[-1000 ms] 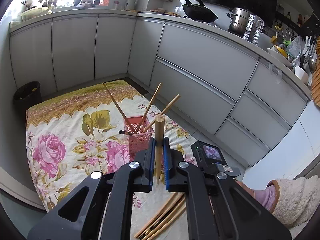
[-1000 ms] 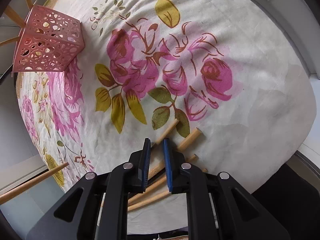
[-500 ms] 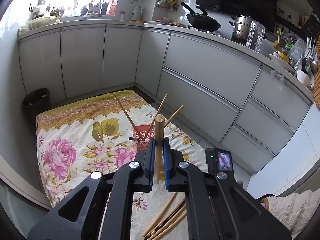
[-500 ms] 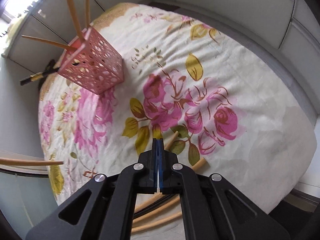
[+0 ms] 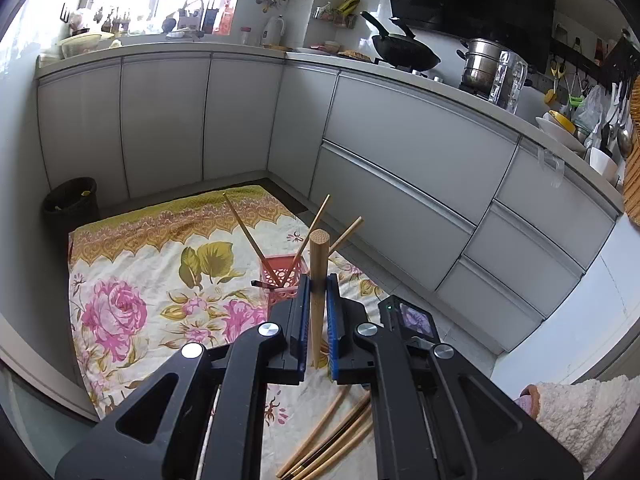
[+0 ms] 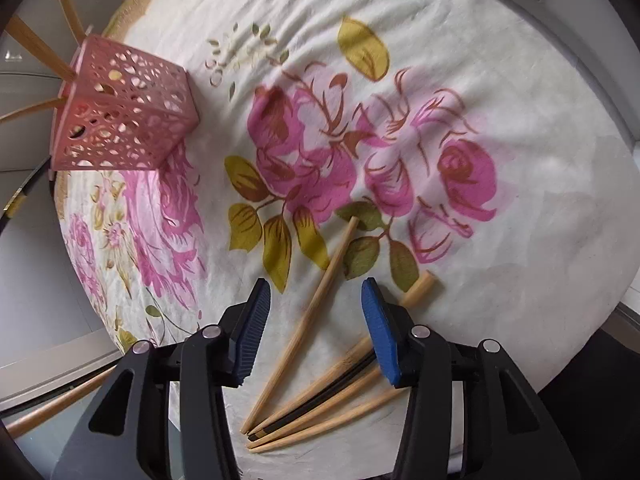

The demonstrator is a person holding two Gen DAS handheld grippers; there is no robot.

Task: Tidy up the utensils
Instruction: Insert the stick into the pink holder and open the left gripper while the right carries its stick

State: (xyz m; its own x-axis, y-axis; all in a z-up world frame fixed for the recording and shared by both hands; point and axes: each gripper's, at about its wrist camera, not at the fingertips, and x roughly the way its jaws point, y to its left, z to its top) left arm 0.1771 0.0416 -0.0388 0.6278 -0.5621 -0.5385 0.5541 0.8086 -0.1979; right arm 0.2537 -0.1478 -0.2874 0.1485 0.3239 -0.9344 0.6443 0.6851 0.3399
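Basket (image 5: 283, 280): holds several chopsticks. Your left gripper (image 5: 318, 320): clamped on one stick (image 5: 319, 280), upright, not yet binned. Your right gripper (image 6: 316, 320): spread above loose chopsticks (image 6: 316, 376) on cloth (image 6: 520, 240).

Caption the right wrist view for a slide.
Open right gripper hovers over loose chopsticks on floral cloth, pink holder beyond.
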